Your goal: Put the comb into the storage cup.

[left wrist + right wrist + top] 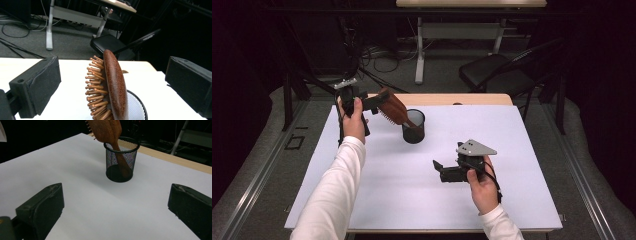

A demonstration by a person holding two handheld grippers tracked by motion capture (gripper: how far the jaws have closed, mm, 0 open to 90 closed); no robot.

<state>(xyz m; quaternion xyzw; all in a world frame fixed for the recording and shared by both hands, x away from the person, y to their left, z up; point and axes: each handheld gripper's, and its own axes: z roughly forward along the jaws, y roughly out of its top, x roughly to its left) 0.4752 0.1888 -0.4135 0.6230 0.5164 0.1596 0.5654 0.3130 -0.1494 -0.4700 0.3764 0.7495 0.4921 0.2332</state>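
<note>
A brown wooden hairbrush (392,107) stands handle-down in a black mesh cup (414,127) at the back middle of the white mat, its head leaning left out of the rim. My left gripper (374,102) is open, level with the brush head. In the left gripper view the hairbrush (115,87) rises between the wide-apart jaws of the left gripper (113,72) without touching either, bristles facing left, above the cup (136,107). My right gripper (441,171) is open over the mat, pointing left. The right gripper (117,195) faces the cup (120,165) and hairbrush (106,130), nothing between its jaws.
A white mat (412,195) covers the table, with a strip of bare wood (462,99) along the far edge. Behind the table stand a black folding chair (492,70), a desk frame (419,55) and cables on the floor.
</note>
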